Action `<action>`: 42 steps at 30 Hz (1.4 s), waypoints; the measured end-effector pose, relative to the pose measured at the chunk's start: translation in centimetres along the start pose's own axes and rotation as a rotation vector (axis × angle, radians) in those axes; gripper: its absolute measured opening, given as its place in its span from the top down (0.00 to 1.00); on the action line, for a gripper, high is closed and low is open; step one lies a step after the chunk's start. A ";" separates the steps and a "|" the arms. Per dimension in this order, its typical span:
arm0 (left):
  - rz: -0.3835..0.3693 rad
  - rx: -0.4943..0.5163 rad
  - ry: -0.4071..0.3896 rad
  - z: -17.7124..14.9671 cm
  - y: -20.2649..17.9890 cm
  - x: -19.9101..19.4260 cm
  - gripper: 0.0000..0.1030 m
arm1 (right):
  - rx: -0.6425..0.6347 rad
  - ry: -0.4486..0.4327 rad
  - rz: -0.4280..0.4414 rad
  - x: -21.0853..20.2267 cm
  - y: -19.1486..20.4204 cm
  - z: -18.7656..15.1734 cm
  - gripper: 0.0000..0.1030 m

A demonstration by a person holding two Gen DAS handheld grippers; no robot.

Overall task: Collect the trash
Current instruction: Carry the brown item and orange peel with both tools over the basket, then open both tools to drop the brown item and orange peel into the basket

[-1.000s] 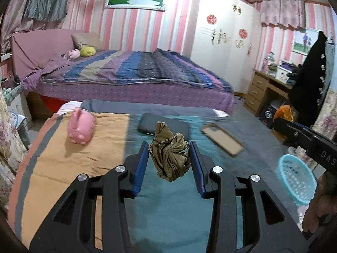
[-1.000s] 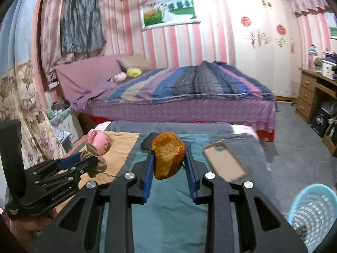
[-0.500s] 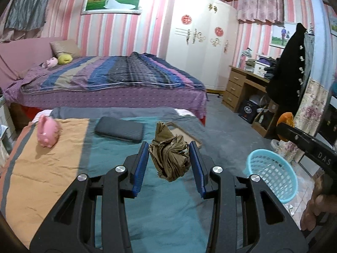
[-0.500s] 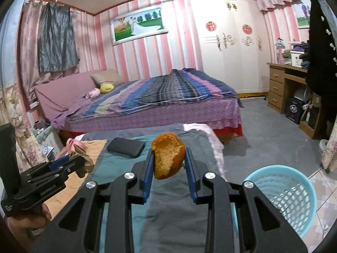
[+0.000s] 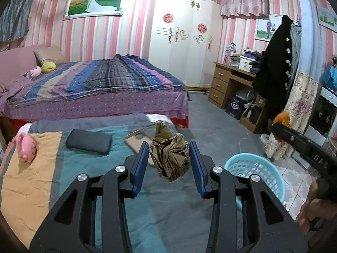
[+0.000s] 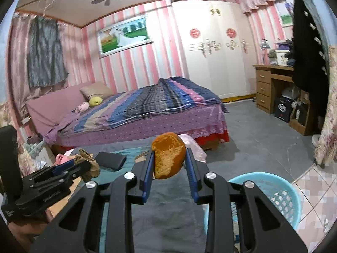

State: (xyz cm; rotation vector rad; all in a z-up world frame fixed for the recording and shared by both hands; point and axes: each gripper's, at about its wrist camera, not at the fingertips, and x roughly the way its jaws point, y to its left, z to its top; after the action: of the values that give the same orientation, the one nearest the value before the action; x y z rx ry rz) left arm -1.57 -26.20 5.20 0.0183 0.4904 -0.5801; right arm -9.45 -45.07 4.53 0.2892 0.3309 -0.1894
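My left gripper (image 5: 169, 150) is shut on a crumpled brown paper wad (image 5: 170, 155), held above the teal bed cover. My right gripper (image 6: 168, 158) is shut on a piece of orange peel (image 6: 168, 156), pith side facing the camera. A light blue plastic basket (image 5: 256, 174) stands on the floor to the right of the low bed, and in the right wrist view the basket (image 6: 273, 196) is at the lower right. The left gripper with its wad (image 6: 89, 165) shows at the left of the right wrist view; the right gripper's tip with the peel (image 5: 281, 119) shows at the right of the left wrist view.
On the low bed (image 5: 147, 206) lie a pink piggy bank (image 5: 26, 147), a dark grey case (image 5: 89, 141) and a beige phone case (image 5: 137, 140). A large striped bed (image 5: 94, 86), a white wardrobe (image 5: 185, 42), a wooden desk (image 5: 229, 84) and a hanging black coat (image 5: 273, 67) stand beyond.
Both grippers swung to the right with their trash still held. The blue basket has come closer and larger in both views, and the piggy bank has slid to the left.
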 end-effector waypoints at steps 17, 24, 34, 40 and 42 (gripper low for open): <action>-0.103 0.091 0.008 1.4 -8.9 2.9 0.63 | 0.081 0.009 -0.105 -1.2 -8.3 0.8 0.70; -0.126 0.095 0.029 1.3 -9.7 4.1 0.63 | 0.090 0.030 -0.114 -0.9 -9.9 0.9 0.70; -0.196 0.106 0.055 1.1 -13.4 5.6 0.62 | 0.144 0.039 -0.199 -1.0 -11.5 0.5 0.56; -0.222 0.120 0.073 1.0 -14.9 6.4 0.58 | 0.194 -0.004 -0.216 -1.6 -12.2 0.6 0.35; -0.250 0.123 0.086 0.8 -15.3 6.7 0.51 | 0.206 -0.006 -0.219 -1.5 -12.6 0.4 0.35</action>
State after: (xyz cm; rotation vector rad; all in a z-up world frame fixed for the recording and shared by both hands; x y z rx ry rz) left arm -4.46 -42.67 4.68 0.1009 0.5440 -0.8574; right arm -13.65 -56.81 2.29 0.4557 0.3378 -0.4411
